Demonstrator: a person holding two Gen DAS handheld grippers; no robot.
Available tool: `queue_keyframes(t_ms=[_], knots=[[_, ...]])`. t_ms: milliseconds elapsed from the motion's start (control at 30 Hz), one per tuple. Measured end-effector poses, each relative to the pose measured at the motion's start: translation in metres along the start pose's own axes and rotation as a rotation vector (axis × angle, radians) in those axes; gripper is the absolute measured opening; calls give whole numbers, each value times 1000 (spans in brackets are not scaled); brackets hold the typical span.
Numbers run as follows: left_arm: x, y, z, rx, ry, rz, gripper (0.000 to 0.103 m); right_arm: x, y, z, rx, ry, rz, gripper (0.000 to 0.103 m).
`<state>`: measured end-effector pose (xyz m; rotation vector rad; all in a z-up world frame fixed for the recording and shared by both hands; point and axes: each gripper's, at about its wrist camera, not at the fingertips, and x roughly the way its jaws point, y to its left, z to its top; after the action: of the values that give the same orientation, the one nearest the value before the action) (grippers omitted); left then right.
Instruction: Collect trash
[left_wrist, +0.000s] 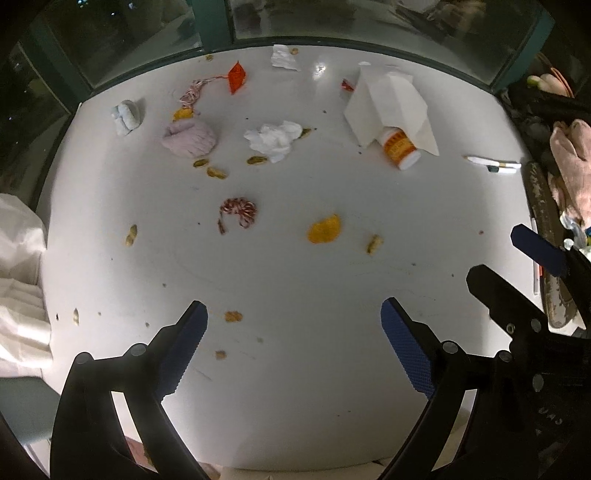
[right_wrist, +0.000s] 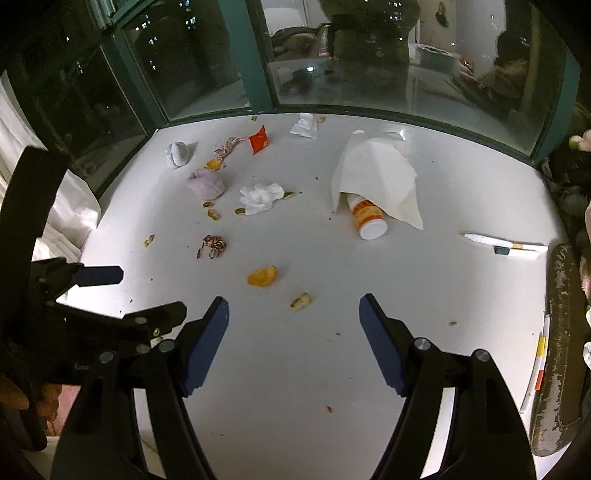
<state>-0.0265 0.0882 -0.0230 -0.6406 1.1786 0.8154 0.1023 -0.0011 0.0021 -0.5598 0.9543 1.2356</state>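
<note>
Trash lies scattered on a white table (left_wrist: 295, 273): a crumpled tissue (left_wrist: 273, 138), an orange peel (left_wrist: 324, 229), a peanut shell (left_wrist: 375, 244), a red-and-white string (left_wrist: 238, 211) and a red wrapper (left_wrist: 236, 76). My left gripper (left_wrist: 293, 310) hangs open above the near table, with only a crumb (left_wrist: 233, 316) on the surface beneath its jaws. In the right wrist view my right gripper (right_wrist: 293, 301) is open too, just short of the shell (right_wrist: 301, 301) and the peel (right_wrist: 262, 277). Neither holds anything. The two grippers are side by side.
A white paper bag (left_wrist: 388, 103) lies over an orange bottle (left_wrist: 400, 147) at the back right. Pens (left_wrist: 493, 164) lie near the right edge, and a pink cloth ball (left_wrist: 190, 139) sits at the back left. Dark windows (right_wrist: 207, 74) run behind the table. White fabric (left_wrist: 18, 266) hangs at the left.
</note>
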Motion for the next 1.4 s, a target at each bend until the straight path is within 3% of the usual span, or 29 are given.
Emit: queue_keyframes(t_ms=[500,1400], knots=[[32,50,31,19,49,-43,92,40,35,32,15,41,-50,70],[110,111,106,72,135,-51,92,139,59,86,79,131,-66,70]])
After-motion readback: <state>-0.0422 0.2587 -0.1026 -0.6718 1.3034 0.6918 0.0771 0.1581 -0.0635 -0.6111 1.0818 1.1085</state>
